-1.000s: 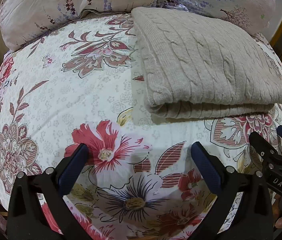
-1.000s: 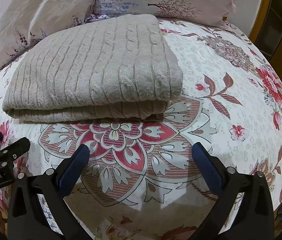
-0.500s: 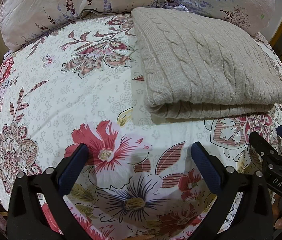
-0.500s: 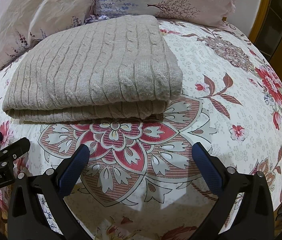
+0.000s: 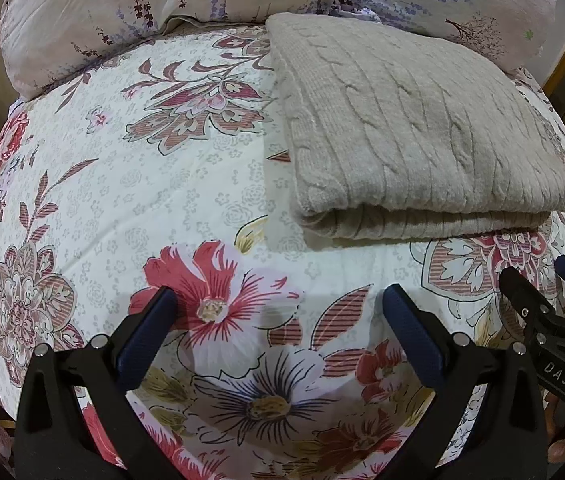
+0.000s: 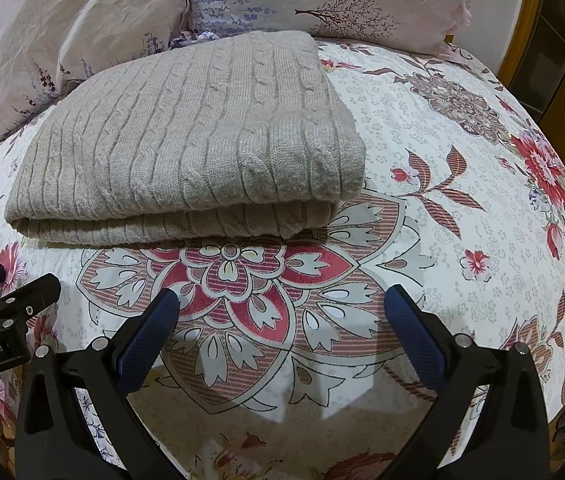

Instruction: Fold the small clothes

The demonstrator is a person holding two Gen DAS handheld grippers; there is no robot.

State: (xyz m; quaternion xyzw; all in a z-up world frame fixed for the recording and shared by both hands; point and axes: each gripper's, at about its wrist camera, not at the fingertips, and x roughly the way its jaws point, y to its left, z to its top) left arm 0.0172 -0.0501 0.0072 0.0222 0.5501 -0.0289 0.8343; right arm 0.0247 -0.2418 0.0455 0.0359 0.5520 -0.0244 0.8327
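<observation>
Nearest, the left gripper [image 5: 278, 312] and the right gripper [image 6: 282, 312] hang side by side over the bed [image 5: 130, 184], each with jaws spread wide and holding nothing; each shows at the edge of the other's view. Beneath and ahead of both lies a bare band of flowered bedspread, which separates the fingertips from the sweater [image 6: 186, 140]. The sweater, beige cable knit, lies folded into a flat rectangle of stacked layers; its rounded folded edge faces the grippers, and its left and right edges run straight back. Open bedspread extends wide to the left of the sweater in the left view and to its right in the right view. Farthest, the sweater's rear edge reaches the pillows [image 6: 82, 20] at the head of the bed.
</observation>
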